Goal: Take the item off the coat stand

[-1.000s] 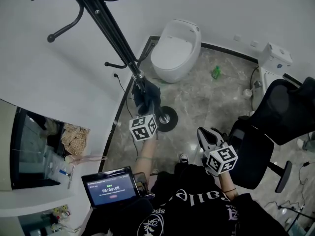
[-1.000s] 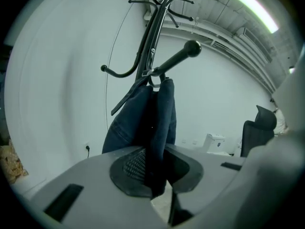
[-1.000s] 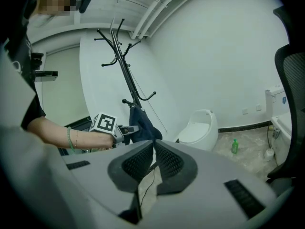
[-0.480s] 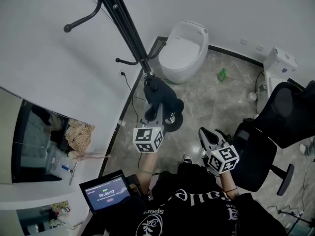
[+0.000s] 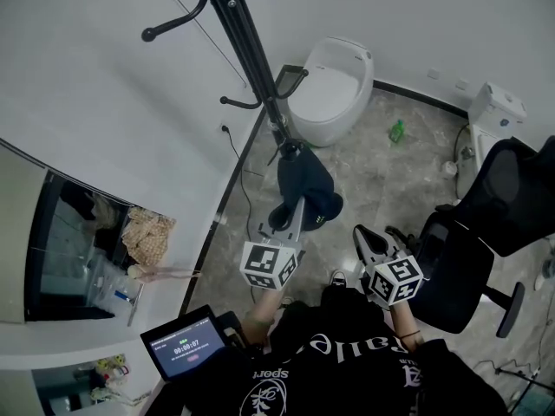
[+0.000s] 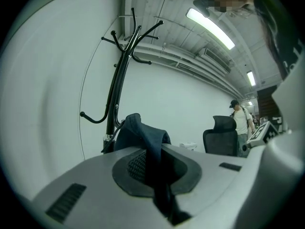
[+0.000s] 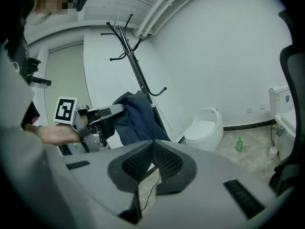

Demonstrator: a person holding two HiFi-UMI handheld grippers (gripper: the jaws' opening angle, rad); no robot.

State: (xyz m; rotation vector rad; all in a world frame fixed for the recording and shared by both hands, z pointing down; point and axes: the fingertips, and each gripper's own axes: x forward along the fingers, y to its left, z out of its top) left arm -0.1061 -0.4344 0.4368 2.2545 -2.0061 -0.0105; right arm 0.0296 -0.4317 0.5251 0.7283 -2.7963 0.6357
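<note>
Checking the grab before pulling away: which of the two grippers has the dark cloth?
The left gripper: its jaws are shut on the dark blue cloth close by the coat stand. The right gripper has its jaws together with nothing between them.

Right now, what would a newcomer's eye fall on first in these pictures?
A dark blue garment hangs pinched in the shut left gripper, close beside the black coat stand. Behind it, a white toilet sits by the wall. The right gripper, shut and empty, waits at the lower right.
</note>
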